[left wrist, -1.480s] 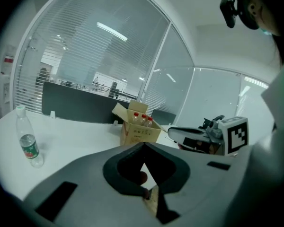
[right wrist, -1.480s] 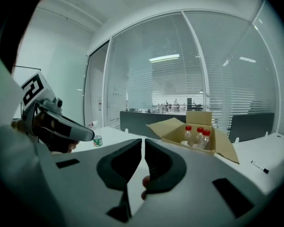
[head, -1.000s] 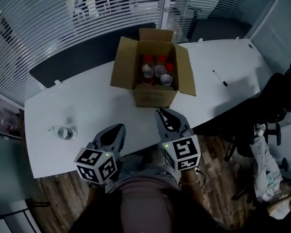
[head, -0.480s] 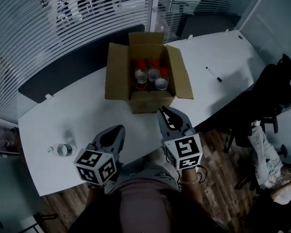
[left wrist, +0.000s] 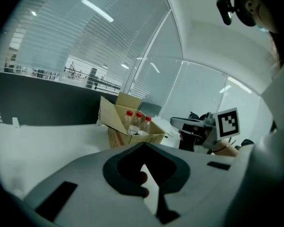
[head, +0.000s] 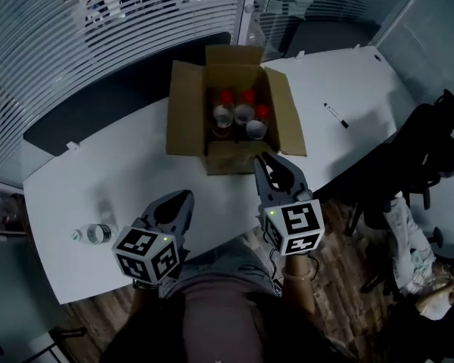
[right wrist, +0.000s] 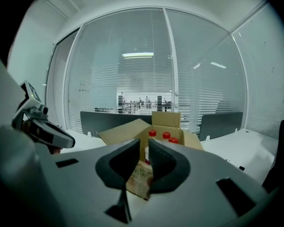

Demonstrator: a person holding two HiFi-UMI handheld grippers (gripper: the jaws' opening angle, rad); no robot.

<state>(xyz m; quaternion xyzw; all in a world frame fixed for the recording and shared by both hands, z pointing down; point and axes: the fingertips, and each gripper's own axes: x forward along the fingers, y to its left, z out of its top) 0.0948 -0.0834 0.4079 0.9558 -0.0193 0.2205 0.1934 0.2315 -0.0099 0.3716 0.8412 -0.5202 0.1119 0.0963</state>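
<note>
An open cardboard box point(head: 228, 153) stands on the white table point(head: 136, 180) with three red-capped bottles point(head: 242, 116) upright inside. My right gripper point(head: 263, 159) hovers just short of the box's near wall, pointing at it. In the right gripper view its jaws point(right wrist: 144, 143) stand a narrow gap apart, empty, with the box point(right wrist: 168, 122) and bottles point(right wrist: 162, 135) right behind them. My left gripper point(head: 183, 197) hangs over the table's near edge, left of the box. Its jaws point(left wrist: 143, 145) meet at the tips with nothing between them, and the box point(left wrist: 132, 135) lies ahead.
A clear water bottle point(head: 94, 234) lies on the table's near left. A black marker point(head: 335, 115) rests at the table's right end. Dark office chairs point(head: 431, 150) stand on the right. A dark partition point(head: 98, 104) and glass walls with blinds run behind the table.
My right gripper has moved forward to the box and its jaws have parted slightly. The left gripper has swung right, so the water bottle has left its view.
</note>
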